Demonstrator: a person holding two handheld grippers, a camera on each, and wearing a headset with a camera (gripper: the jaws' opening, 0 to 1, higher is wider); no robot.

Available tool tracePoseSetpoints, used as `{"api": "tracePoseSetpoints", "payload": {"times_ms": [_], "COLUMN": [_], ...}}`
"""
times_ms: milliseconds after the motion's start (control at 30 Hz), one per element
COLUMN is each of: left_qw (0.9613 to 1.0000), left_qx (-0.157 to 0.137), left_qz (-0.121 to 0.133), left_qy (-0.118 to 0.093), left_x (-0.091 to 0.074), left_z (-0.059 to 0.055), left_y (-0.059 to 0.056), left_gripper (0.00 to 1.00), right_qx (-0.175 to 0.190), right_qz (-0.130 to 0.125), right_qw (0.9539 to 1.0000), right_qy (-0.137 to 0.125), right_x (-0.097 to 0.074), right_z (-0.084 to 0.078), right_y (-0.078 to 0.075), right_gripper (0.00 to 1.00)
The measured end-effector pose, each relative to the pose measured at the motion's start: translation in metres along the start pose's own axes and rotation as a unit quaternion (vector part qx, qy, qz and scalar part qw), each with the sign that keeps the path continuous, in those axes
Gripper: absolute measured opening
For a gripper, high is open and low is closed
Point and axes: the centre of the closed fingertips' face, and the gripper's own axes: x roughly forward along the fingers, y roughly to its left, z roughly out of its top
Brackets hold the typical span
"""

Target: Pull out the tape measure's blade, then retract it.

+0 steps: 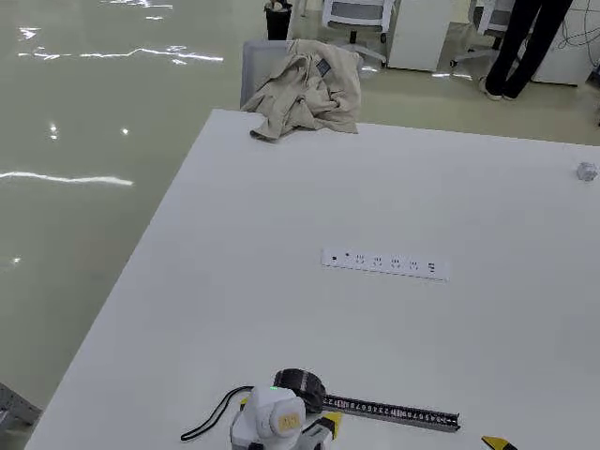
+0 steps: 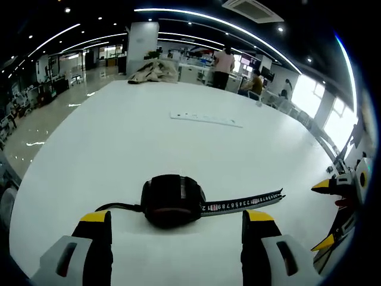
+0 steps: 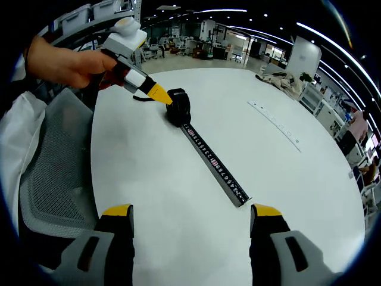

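A black tape measure (image 1: pixel 300 384) lies on the white table (image 1: pixel 281 234) near its front edge. Its blade (image 1: pixel 394 412) is drawn out flat to the right, and a black wrist cord (image 1: pixel 211 417) trails to the left. My left gripper (image 1: pixel 289 412) stands open just behind the case (image 2: pixel 172 199), one yellow-tipped finger (image 2: pixel 95 217) to each side, gripping nothing. In the right gripper view the case (image 3: pixel 178 107) and blade (image 3: pixel 214 162) run toward my right gripper (image 3: pixel 190 211). That gripper is open and short of the blade's end (image 3: pixel 243 199). A hand holds the left gripper (image 3: pixel 143 83) against the case.
A white power strip (image 1: pixel 385 264) lies mid-table. A beige jacket (image 1: pixel 307 89) drapes over a chair at the far edge. A small crumpled object (image 1: pixel 586 172) sits far right. A person (image 1: pixel 525 47) stands beyond the table. A mesh chair (image 3: pixel 53 173) is at the near side.
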Motion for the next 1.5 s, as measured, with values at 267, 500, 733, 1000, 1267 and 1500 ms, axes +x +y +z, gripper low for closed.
{"api": "tracePoseSetpoints", "payload": {"times_ms": [267,500,733,1000,1267,1500], "left_qw": [1.0,0.9999,0.9999,0.9998,0.9997,0.9997], "left_qx": [-0.005,-0.007,-0.011,-0.014,-0.015,-0.014], "left_qz": [0.0,0.004,0.006,0.01,0.011,0.013], "left_qy": [0.003,0.01,0.01,0.013,0.014,0.015], "left_x": [0.008,0.013,0.02,0.026,0.031,0.034], "left_z": [0.0,-0.004,-0.004,-0.003,0.0,0.0], "left_y": [-0.002,0.0,0.002,0.003,0.005,0.005], "left_gripper": [0.87,0.86,0.85,0.85,0.85,0.84], "right_qx": [-0.024,-0.042,-0.053,-0.063,-0.073,-0.077], "right_qz": [0.019,0.032,0.049,0.061,0.069,0.082], "right_qw": [0.9994,0.9982,0.9966,0.9949,0.9934,0.9914], "right_qy": [0.016,0.029,0.039,0.051,0.055,0.067], "right_x": [0.016,0.028,0.039,0.051,0.061,0.069], "right_z": [-0.002,-0.001,-0.002,-0.004,-0.005,-0.011], "right_y": [-0.012,-0.023,-0.029,-0.038,-0.047,-0.052], "right_gripper": [0.8,0.78,0.77,0.76,0.74,0.72]}}
